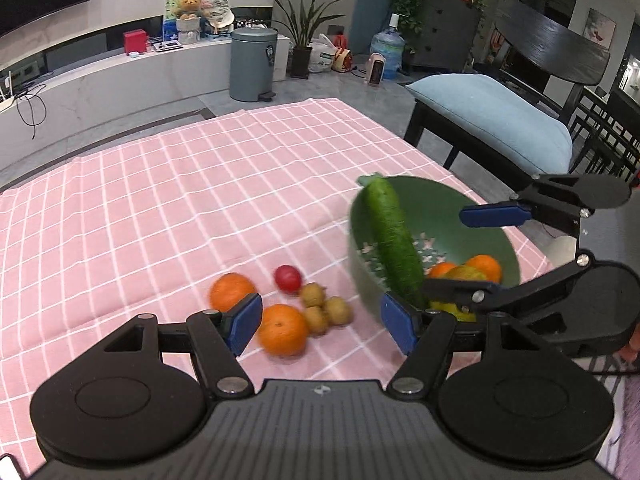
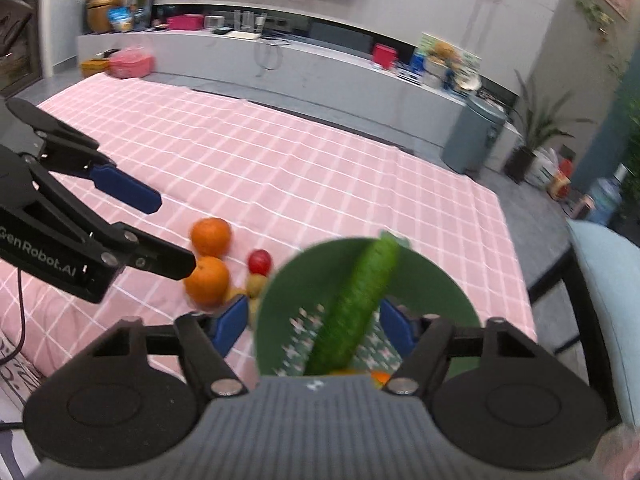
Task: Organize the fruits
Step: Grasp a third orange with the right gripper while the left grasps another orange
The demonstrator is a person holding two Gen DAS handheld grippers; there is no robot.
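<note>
Hovering wide open and empty just left of the green bowl point(image 1: 508, 248), the left gripper point(image 1: 320, 320) frames a firm, smooth orange point(image 1: 282, 330) best pinched across its middle, while the right gripper point(image 2: 310, 322) gapes empty over the bowl.

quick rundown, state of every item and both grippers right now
left gripper: open, empty, jaws over the loose fruit
right gripper: open, empty, above the bowl
green bowl: upright on the cloth, part filled
cucumber: leaning in the bowl, tip past the rim
two oranges: loose on the cloth
red fruit: loose on the cloth
small brown fruits: clustered on the cloth
</note>
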